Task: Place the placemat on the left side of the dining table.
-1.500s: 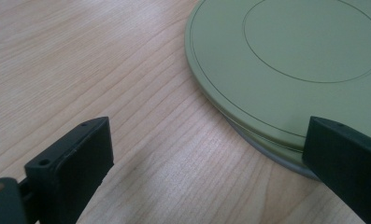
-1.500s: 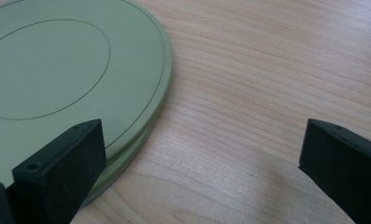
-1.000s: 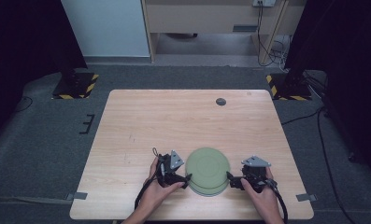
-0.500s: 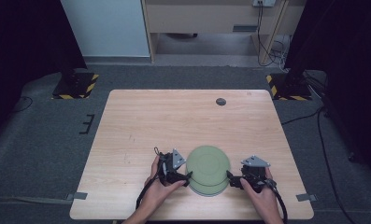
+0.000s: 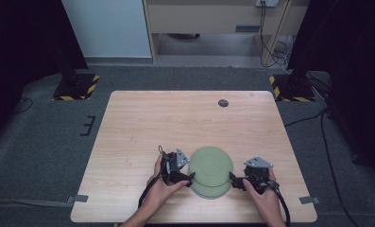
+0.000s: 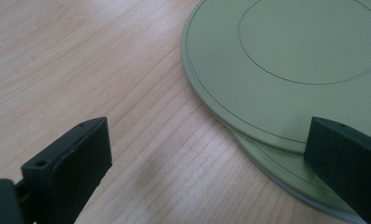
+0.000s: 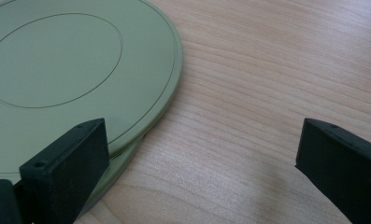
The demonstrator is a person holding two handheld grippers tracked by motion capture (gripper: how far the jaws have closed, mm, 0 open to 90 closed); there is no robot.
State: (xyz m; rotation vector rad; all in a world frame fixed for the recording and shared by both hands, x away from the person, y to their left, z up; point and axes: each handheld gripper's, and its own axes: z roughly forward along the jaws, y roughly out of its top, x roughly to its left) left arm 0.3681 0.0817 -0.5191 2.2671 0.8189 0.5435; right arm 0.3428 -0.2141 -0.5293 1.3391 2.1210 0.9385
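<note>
Where the wooden table [image 5: 142, 142] nears the person's edge, two green plates lie stacked — the top plate [image 5: 209, 165] shifted a little off the lower plate [image 5: 208, 193], whose rim shows beneath it. The left gripper [image 5: 184, 178] sits just beside the stack's left edge, its jaws spread wide; in the left gripper view one jaw stands over the plate rim and the other over bare wood. The right gripper [image 5: 235, 182] flanks the opposite edge — jaws likewise wide apart, one jaw over the plates' rim, clasping nothing. A small dark disc [image 5: 223, 102] lies well apart, near the far edge.
</note>
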